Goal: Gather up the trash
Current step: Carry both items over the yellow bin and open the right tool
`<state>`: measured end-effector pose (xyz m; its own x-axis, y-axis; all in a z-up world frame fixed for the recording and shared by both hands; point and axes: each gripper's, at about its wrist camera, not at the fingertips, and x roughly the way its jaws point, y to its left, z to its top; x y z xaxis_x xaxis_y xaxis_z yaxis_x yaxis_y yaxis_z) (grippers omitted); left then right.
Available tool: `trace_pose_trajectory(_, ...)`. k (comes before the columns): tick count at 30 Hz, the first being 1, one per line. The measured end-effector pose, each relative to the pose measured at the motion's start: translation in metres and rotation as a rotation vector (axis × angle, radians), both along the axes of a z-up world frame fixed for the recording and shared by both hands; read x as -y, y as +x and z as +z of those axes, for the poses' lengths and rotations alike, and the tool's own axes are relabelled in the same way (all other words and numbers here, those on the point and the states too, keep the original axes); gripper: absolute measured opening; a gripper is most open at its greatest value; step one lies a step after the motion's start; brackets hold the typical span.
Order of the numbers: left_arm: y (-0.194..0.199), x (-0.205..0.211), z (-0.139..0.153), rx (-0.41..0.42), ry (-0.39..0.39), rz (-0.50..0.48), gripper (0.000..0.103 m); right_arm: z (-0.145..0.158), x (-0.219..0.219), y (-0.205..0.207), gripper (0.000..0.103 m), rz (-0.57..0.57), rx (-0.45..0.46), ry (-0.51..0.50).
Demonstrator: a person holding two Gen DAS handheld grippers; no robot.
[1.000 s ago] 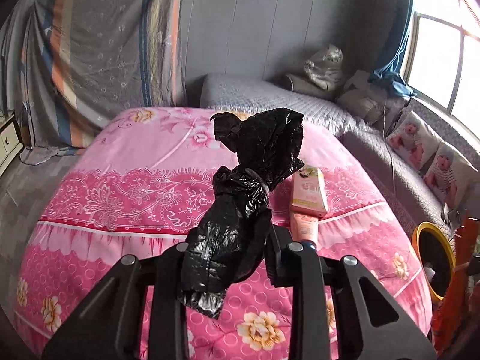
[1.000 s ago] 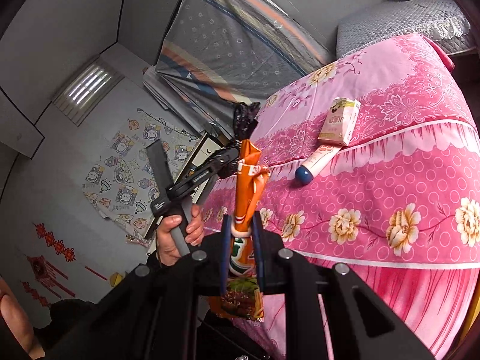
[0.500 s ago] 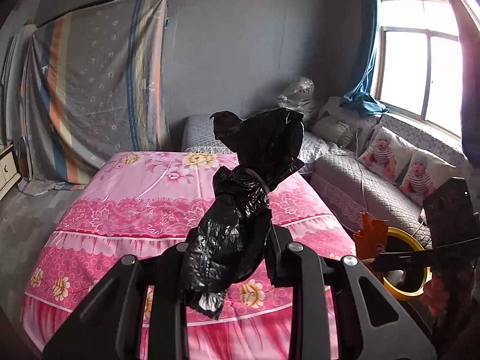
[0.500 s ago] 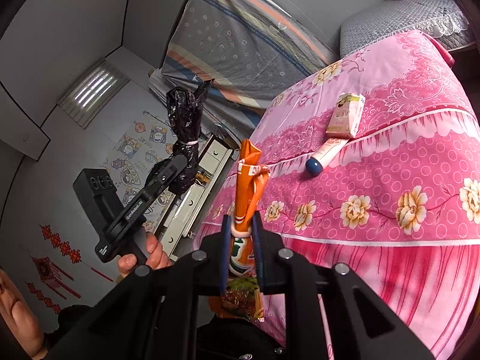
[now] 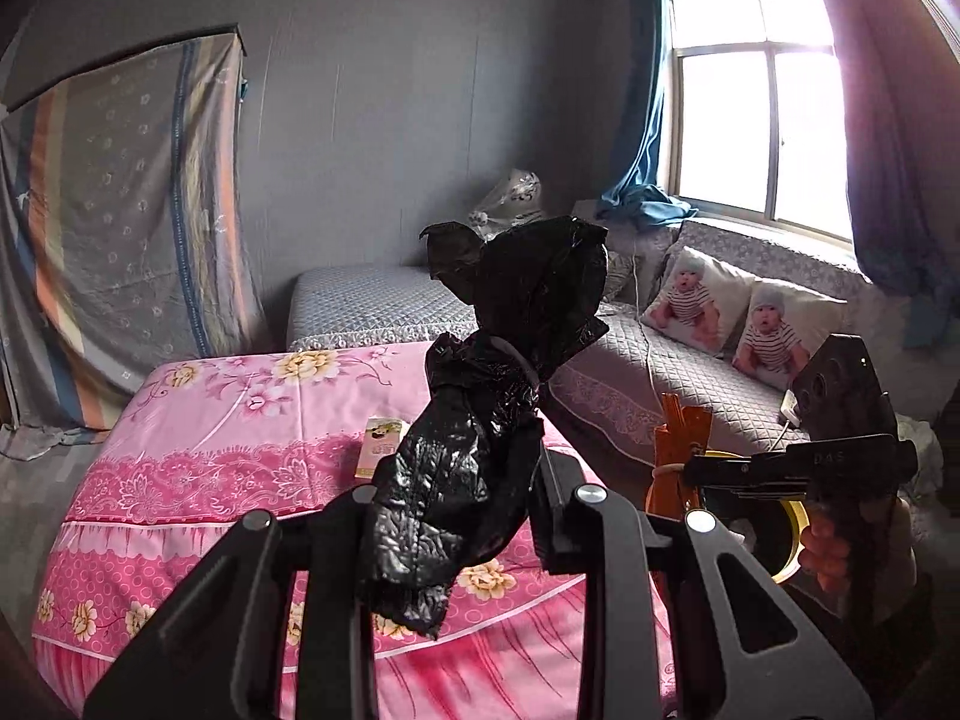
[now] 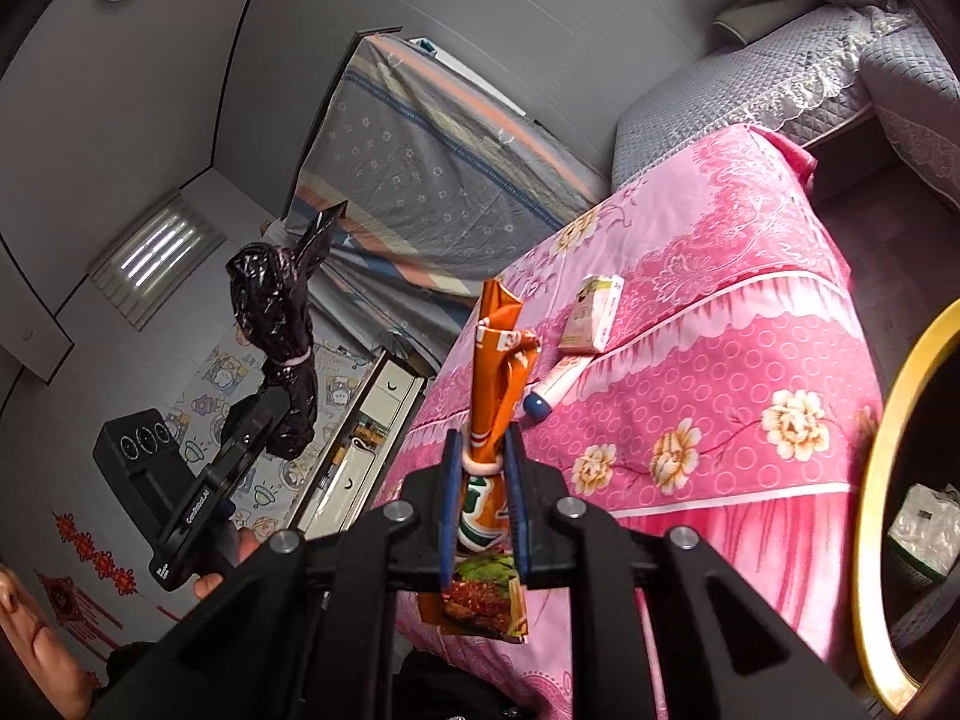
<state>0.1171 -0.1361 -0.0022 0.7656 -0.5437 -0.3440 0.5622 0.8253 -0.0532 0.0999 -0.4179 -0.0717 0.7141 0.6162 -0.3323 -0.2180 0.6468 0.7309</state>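
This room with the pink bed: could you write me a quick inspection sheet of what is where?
Surface: pink flowered bedspread.
Job's things: black bag bundle and orange snack wrapper held up off the bed; small carton and tube lying on the bed; yellow-rimmed bin beside it.
Clutter: nothing else seen on the bed.
Grippers: left gripper shut on the bundle; right gripper shut on the wrapper.
Cables: white cord on the grey sofa.
Surroundings: window, baby-print pillows.
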Motion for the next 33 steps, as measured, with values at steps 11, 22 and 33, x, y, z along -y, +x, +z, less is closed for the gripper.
trace_pose_trajectory(11, -0.018, 0.039, 0.005, 0.033, 0.02, -0.113, 0.025, -0.017, 0.075, -0.034, 0.013, -0.244, -0.018, -0.004)
trace_pose_trajectory(22, -0.019, 0.085, 0.002, 0.038, 0.047, -0.222, 0.025, -0.041, 0.121, -0.063, 0.013, -0.473, -0.054, -0.11)
trace_pose_trajectory(33, -0.002, 0.129, -0.013, -0.012, 0.064, -0.299, 0.025, -0.076, 0.157, -0.071, 0.013, -0.579, -0.122, -0.105)
